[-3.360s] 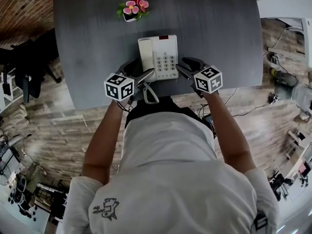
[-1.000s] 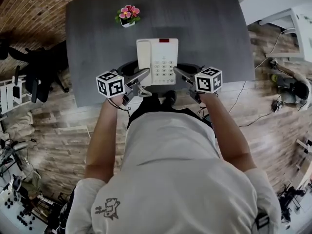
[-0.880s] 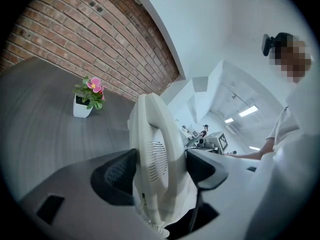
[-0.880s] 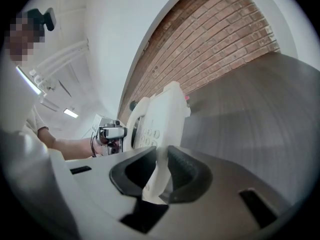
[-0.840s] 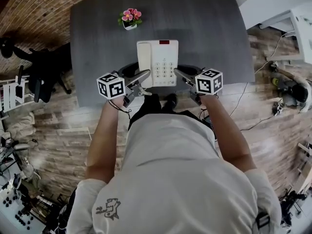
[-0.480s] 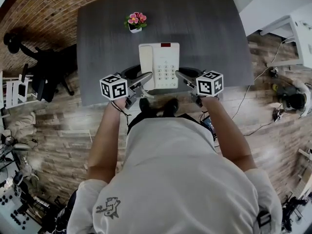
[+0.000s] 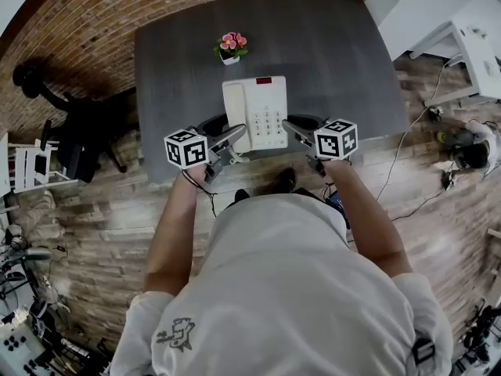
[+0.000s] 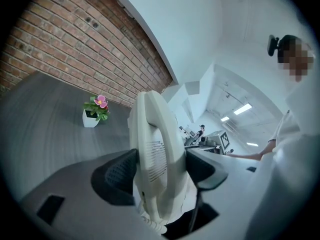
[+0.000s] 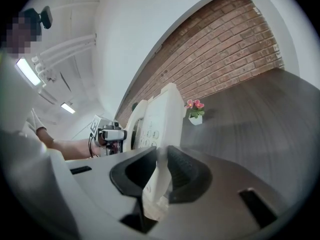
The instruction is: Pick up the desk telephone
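The white desk telephone [image 7: 256, 112] hangs between my two grippers above the near edge of the dark grey table [image 7: 337, 61]. My left gripper [image 7: 233, 138] is shut on its left side, where the handset [image 8: 152, 149] lies, with the pads pressing on both faces. My right gripper [image 7: 292, 128] is shut on the thin right edge of the telephone [image 9: 159, 115], beside the keypad. In the left gripper view the left gripper [image 8: 159, 173] has the curly cord hanging below its jaws. The right gripper [image 9: 161, 170] pinches the casing edge between its ribbed pads.
A small white pot of pink flowers [image 7: 230, 47] stands on the table behind the telephone. A dark office chair [image 7: 78, 139] is at the left, and a white desk [image 7: 470, 45] and floor cables at the right. A brick wall runs behind the table.
Both grippers have risen together with the telephone held between them. The table and the flower pot look smaller and farther below than a second ago.
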A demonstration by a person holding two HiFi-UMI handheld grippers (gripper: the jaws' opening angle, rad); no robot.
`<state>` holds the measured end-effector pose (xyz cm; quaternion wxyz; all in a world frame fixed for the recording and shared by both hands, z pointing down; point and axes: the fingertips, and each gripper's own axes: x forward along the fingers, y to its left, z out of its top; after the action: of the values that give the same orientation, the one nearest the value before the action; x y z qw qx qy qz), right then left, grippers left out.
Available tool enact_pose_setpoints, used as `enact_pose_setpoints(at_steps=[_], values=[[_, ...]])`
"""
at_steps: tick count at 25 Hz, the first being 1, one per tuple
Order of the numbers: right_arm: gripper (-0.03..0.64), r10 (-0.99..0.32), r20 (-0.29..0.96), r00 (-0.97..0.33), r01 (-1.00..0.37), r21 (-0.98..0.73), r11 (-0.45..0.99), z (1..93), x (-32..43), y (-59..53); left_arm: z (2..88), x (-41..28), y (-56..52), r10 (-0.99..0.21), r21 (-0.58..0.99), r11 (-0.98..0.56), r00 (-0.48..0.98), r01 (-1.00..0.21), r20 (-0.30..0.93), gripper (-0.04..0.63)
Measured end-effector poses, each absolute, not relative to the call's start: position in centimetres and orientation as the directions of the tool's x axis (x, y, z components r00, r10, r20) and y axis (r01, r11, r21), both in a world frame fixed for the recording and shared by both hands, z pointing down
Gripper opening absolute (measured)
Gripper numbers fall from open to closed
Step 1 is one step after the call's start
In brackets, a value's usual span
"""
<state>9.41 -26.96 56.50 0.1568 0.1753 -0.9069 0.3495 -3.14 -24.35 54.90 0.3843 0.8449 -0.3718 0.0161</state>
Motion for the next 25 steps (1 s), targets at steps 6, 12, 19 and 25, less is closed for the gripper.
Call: enact_pose_setpoints(at_steps=[6, 12, 19, 25], values=[[0.075, -0.248, 0.422, -0.872, -0.468, -0.568, 0.677, 55.6, 3.3, -21.4, 54.1, -9.4, -19.4, -0.591, 0.641, -0.455, 0.748, -0.619, 0.303, 0.324], [0.075, -0.291, 0.427, -0.856, -0.501, -0.549, 0.669, 55.0, 0.5, -18.2, 54.0, -12.2, -16.4, -0.568, 0.640, -0.483, 0.770, -0.598, 0.291, 0.324], [0.075, -0.332, 0.427, -0.841, -0.532, -0.544, 0.649, 54.9, -0.7, -14.7, 53.7, -13.5, -13.6, -0.536, 0.630, -0.520, 0.795, -0.576, 0.284, 0.324], [0.075, -0.349, 0.433, -0.831, -0.549, -0.540, 0.638, 54.3, -0.5, -13.2, 53.1, -13.4, -12.3, -0.523, 0.628, -0.537, 0.807, -0.563, 0.276, 0.324]])
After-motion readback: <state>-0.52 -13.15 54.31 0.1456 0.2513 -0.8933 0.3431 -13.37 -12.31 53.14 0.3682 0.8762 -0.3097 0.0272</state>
